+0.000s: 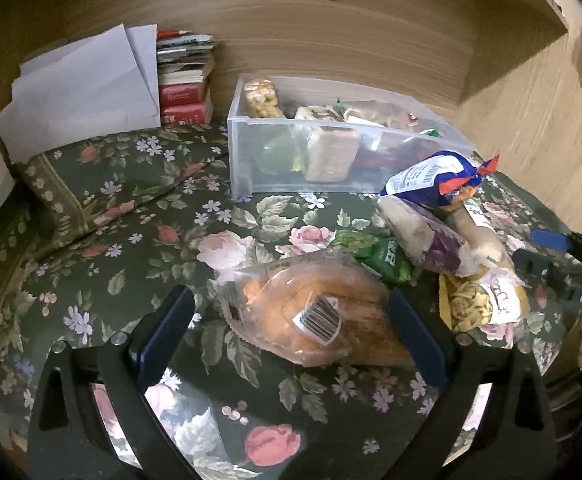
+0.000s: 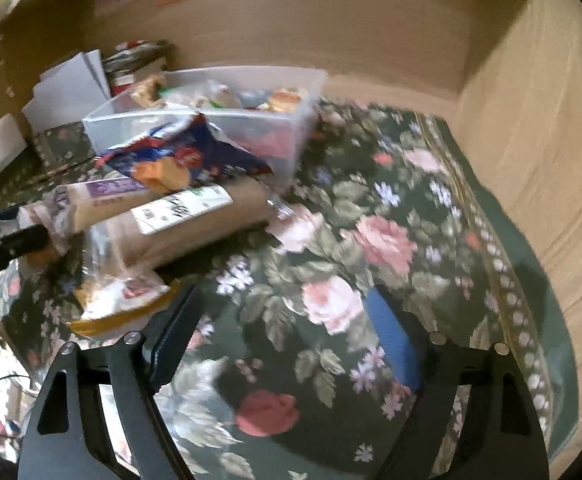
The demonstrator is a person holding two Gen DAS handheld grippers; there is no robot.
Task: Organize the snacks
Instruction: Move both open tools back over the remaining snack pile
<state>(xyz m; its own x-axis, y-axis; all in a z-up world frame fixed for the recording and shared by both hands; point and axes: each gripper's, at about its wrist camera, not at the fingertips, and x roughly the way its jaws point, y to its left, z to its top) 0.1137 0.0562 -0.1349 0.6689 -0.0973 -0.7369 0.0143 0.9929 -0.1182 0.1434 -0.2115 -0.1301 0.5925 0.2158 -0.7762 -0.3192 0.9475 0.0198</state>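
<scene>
Your left gripper (image 1: 291,328) stands wide open over the floral cloth (image 1: 139,240), the bread bag (image 1: 311,312) lying between its fingers; whether its right finger touches the bag cannot be told. Your right gripper (image 2: 287,344) is open with only cloth between its fingers. The bin (image 1: 275,160), already holding snacks, sits at the table's back edge against the wooden wall. A loose pile, topped by a blue bag (image 1: 435,178), lies just in front of the bin, beside the bread bag.
</scene>
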